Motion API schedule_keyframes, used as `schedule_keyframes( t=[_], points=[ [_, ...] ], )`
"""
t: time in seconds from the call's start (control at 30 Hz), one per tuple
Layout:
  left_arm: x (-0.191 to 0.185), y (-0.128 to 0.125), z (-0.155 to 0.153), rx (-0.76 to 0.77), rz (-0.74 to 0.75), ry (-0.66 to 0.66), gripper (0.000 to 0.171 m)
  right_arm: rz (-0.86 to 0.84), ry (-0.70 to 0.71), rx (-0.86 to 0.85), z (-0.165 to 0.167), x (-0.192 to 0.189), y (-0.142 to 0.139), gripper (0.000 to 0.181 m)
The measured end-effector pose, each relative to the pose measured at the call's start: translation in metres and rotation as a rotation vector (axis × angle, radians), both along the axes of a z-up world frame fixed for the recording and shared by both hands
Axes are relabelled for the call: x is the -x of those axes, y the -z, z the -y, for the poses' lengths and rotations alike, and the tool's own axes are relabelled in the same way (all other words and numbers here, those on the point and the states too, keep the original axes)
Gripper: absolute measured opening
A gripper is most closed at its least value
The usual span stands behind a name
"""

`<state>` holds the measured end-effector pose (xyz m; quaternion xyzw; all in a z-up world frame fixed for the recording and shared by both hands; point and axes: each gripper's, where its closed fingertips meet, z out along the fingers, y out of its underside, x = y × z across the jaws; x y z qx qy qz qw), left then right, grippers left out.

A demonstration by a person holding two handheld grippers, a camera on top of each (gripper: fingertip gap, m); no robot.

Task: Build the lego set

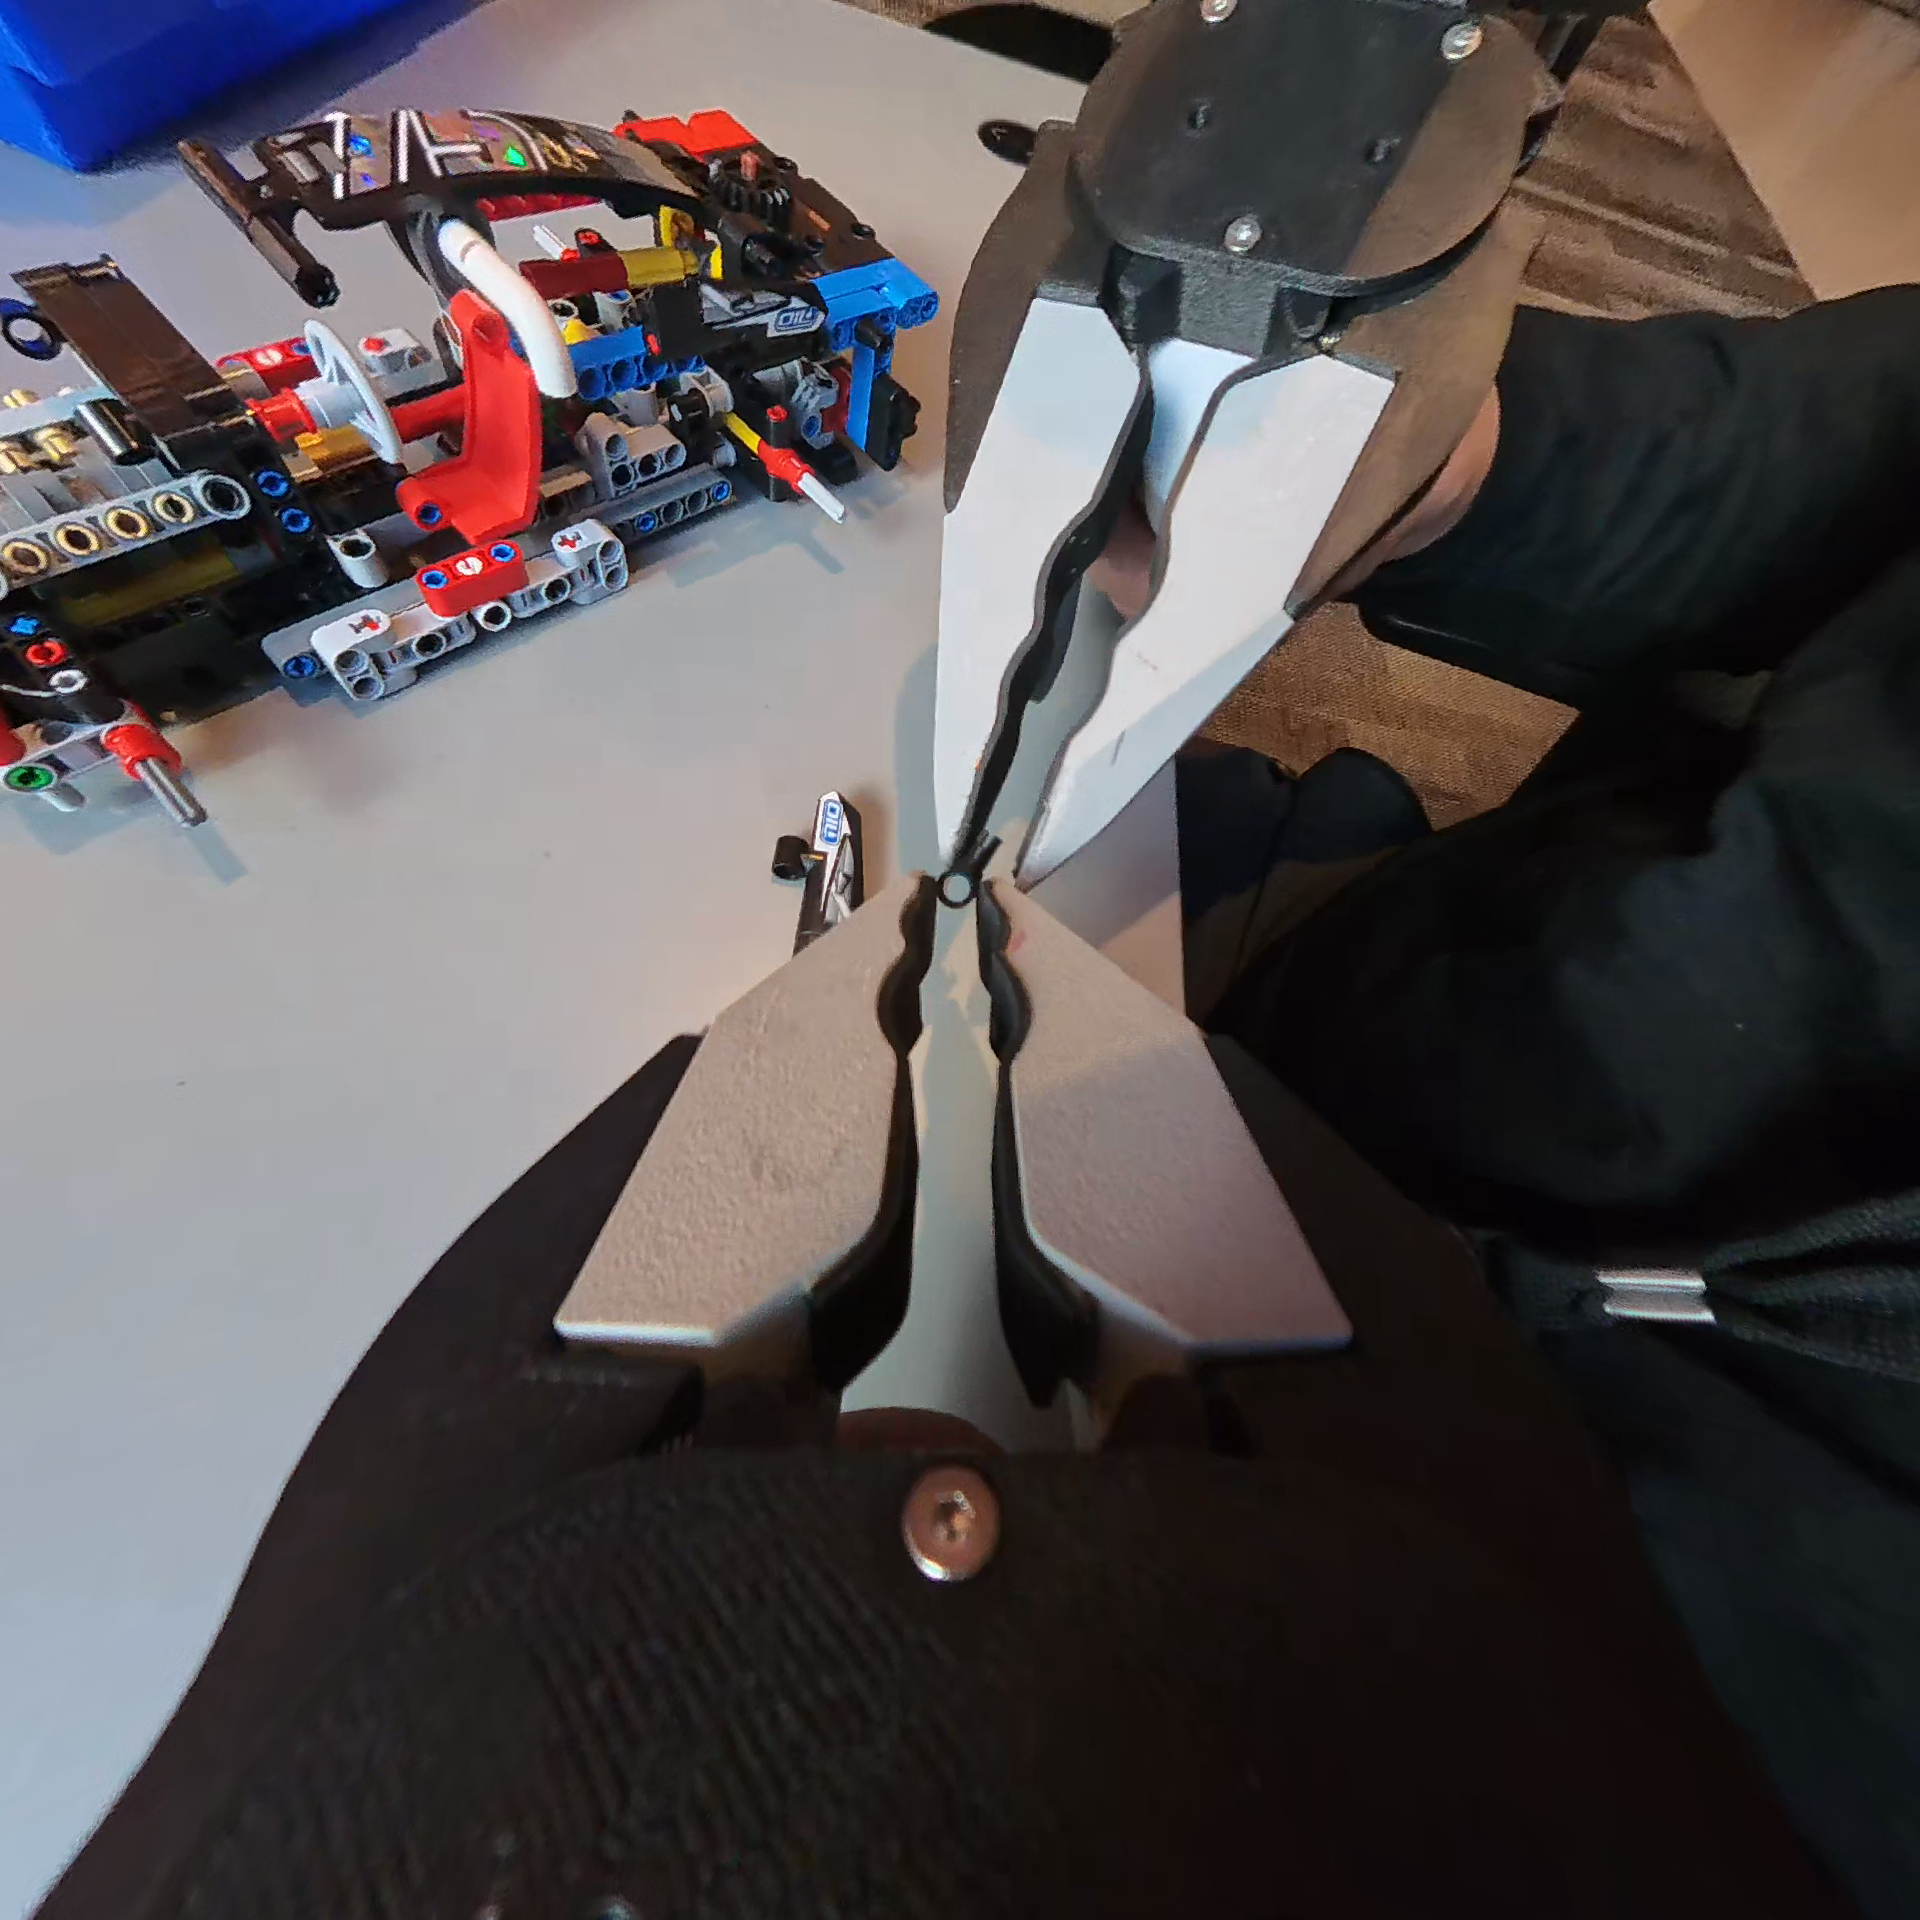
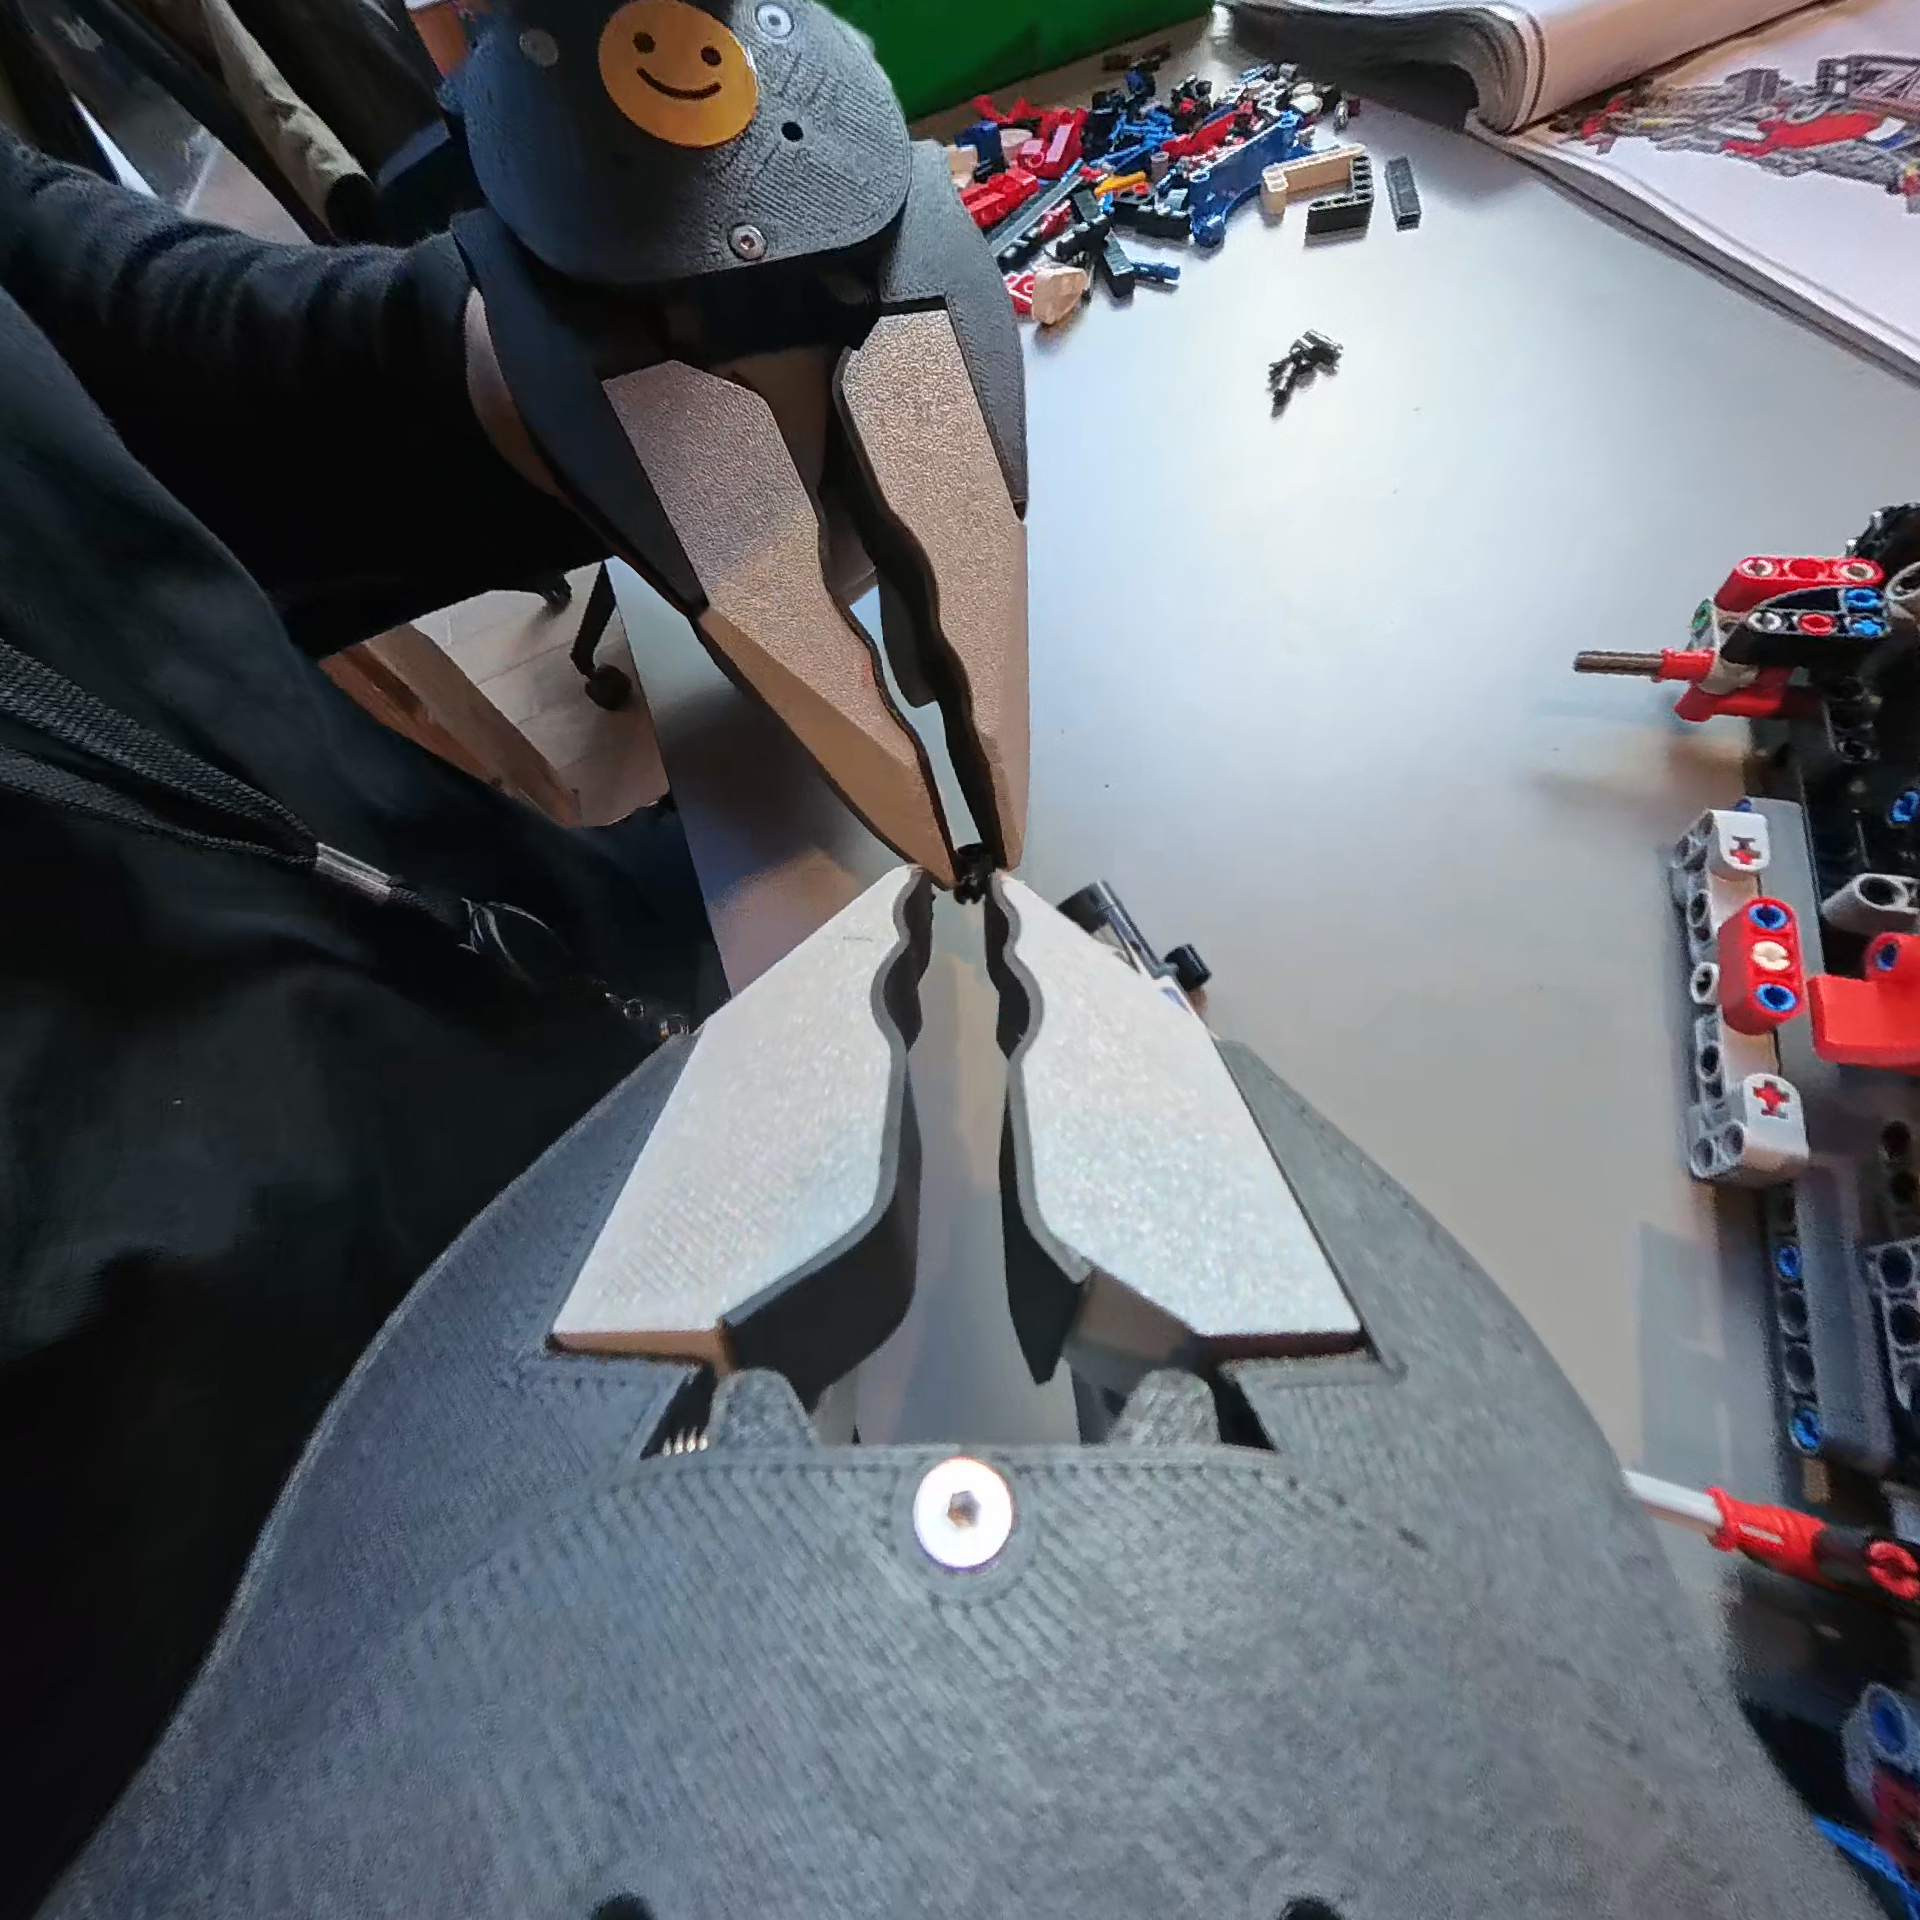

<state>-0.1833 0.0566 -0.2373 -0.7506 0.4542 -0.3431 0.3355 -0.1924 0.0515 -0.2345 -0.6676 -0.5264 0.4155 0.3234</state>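
Observation:
My left gripper (image 1: 956,889) and my right gripper (image 2: 961,891) meet tip to tip above the table's near edge. A small black pin (image 1: 954,886) with a ring end sits pinched between both pairs of tips; it also shows in the right wrist view (image 2: 968,878). Both grippers are nearly shut around it. The right gripper (image 1: 987,860) comes down from above in the left wrist view. The left gripper (image 2: 972,860), with a smiley disc, does the same in the right wrist view. The part-built Lego car (image 1: 416,447) stands on the table to the left.
A small black stickered panel (image 1: 831,862) lies on the grey table (image 1: 416,1039) just behind the tips. A pile of loose pieces (image 2: 1164,177), small black parts (image 2: 1304,364) and an open instruction booklet (image 2: 1714,135) lie farther off. A blue bin (image 1: 156,62) stands behind the car. My two grippers' fingertips are within a few centimetres of each other.

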Motion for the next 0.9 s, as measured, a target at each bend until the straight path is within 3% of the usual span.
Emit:
schedule_keyframes(
  t=[0.43, 0.63, 0.9],
  points=[
    [0.043, 0.004, -0.004, -0.025, 0.021, -0.057, 0.005, 0.053, -0.023, -0.049, -0.007, 0.043, 0.0, 0.001],
    [0.065, 0.012, -0.012, -0.03, -0.03, -0.121, 0.018, 0.055, -0.012, -0.051, -0.014, 0.056, -0.004, 0.001],
    [0.104, 0.01, -0.015, -0.099, -0.053, -0.268, 0.026, 0.193, 0.041, -0.091, -0.037, 0.058, 0.013, 0.001]
  ],
)
